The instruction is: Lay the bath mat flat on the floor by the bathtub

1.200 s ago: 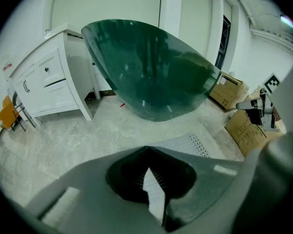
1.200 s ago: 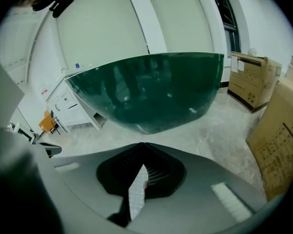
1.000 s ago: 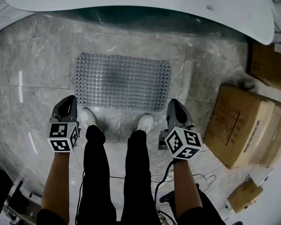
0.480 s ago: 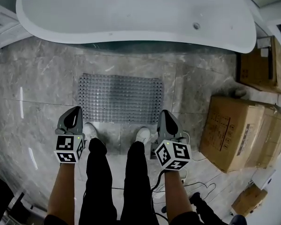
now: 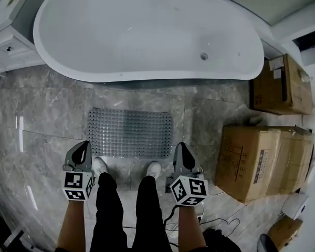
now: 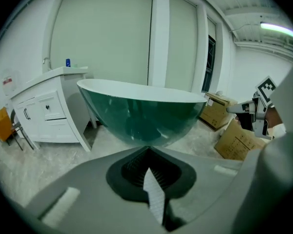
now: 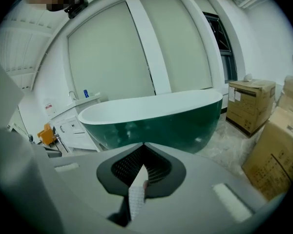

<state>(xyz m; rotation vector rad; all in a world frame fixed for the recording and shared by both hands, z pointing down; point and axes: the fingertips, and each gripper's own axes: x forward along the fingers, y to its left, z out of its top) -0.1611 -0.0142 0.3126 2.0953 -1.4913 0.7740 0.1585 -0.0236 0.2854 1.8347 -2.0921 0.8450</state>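
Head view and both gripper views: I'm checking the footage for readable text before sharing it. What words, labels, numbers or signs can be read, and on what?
No text can be read anywhere.
Large cardboard box: dark print, too small to read.
Far cardboard box: white label, blurred.
Wall sign beside the white cabinet: red and white, blurred.
Marker cube: square code pattern, no words.

Clear nubby plastic bath mat [image 5: 129, 133], glossy tub [image 5: 147, 33], polished marble floor [image 5: 42, 114], cardboard boxes [image 5: 262, 159]

Overhead, two low views — bathtub [image 5: 147, 35] shared
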